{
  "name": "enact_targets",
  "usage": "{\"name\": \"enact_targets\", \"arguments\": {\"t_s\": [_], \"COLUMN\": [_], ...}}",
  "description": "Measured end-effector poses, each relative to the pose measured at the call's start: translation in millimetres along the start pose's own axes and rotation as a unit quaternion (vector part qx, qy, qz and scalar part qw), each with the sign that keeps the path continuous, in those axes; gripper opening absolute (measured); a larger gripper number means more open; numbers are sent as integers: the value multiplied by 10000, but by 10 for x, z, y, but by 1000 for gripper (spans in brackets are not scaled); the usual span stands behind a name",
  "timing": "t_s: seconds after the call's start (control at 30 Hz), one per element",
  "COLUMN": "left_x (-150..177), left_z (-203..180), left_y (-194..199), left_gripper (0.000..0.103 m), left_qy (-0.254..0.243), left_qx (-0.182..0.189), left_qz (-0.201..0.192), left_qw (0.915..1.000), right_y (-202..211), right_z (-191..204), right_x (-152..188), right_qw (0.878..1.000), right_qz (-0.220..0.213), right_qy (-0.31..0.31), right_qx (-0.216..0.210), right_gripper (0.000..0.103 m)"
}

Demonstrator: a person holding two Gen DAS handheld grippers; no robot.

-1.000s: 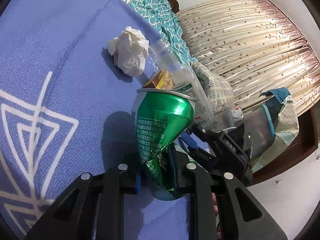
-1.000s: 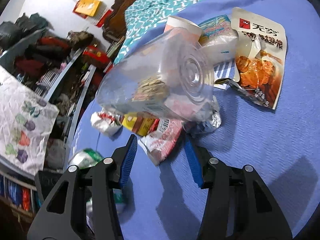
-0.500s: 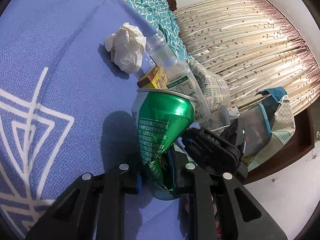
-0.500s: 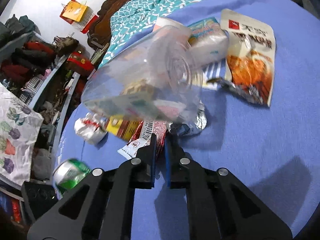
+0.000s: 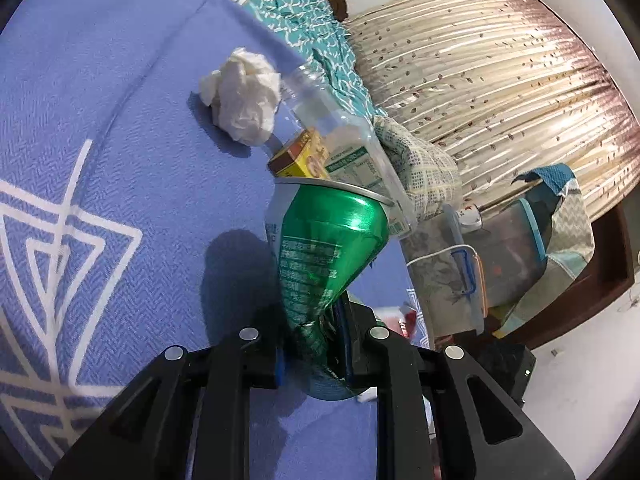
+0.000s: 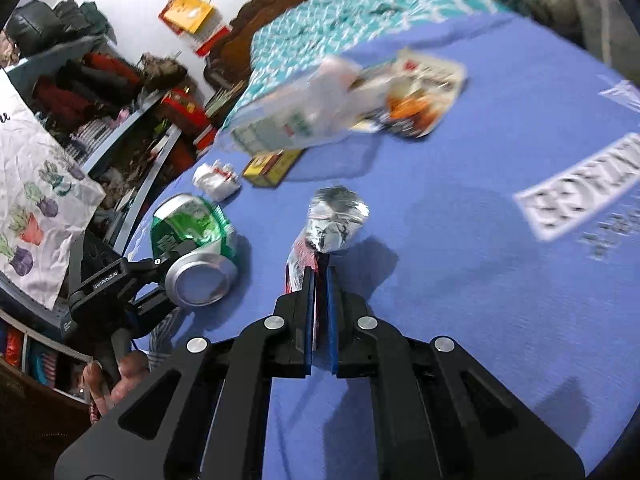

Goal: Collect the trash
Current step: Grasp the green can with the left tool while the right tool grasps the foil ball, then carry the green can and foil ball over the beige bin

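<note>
Your left hand-held gripper (image 5: 312, 344) is clamped on a crushed green can (image 5: 324, 256), its pads pinching the dented lower part at the bottom centre of the left wrist view, with the can's silver rim tilted up toward mid-frame. In the right wrist view the same can (image 6: 192, 236) shows at the left edge, its silver end facing the camera, and your hand (image 6: 120, 380) grips the handle in the lower left corner. Your right hand-held gripper (image 6: 318, 280) is closed tight on a red and silver foil wrapper (image 6: 332, 220), which sticks out from between the blue pads at the centre of the frame, its crumpled silver end uppermost. Beyond the can in the left wrist view lie a small yellow-brown box (image 5: 300, 156), a clear plastic bottle (image 5: 344, 148) and, upper left of them, a crumpled white tissue (image 5: 244, 92), all on the blue bedspread (image 5: 100, 140). In the right wrist view the bottle (image 6: 304, 116) is blurred in the upper centre, with an orange snack bag (image 6: 424, 96) to its right, the box (image 6: 272, 166) below it and a small crumpled paper (image 6: 216, 178) to the box's left. A pleated curtain (image 5: 480, 80) fills the upper right of the left wrist view.
</note>
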State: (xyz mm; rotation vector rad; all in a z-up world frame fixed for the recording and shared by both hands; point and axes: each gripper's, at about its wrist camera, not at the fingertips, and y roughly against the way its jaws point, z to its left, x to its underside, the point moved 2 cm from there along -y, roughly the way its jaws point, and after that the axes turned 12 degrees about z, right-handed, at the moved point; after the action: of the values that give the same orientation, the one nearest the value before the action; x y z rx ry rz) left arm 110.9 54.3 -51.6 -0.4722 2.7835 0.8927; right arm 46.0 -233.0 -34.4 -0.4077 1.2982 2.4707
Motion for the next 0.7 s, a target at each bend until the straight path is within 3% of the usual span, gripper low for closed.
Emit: {"name": "enact_targets", "arguments": {"t_s": [0.33, 0.7], "left_x": [211, 287], "left_z": [-490, -1339], "left_y": [-152, -1019], "left_gripper": [17, 17], "left_qy": [-391, -1283], "left_qx": [103, 112], "left_qz": [246, 1100], "left_qw": [9989, 9855], "right_y": [559, 1044], "right_z": [-488, -1182], "right_x": [-23, 17], "right_qw": [9973, 9890], "right_qz": [-611, -1149], "right_qy": [-391, -902], "right_qx": [149, 225], "right_gripper": [8, 8]}}
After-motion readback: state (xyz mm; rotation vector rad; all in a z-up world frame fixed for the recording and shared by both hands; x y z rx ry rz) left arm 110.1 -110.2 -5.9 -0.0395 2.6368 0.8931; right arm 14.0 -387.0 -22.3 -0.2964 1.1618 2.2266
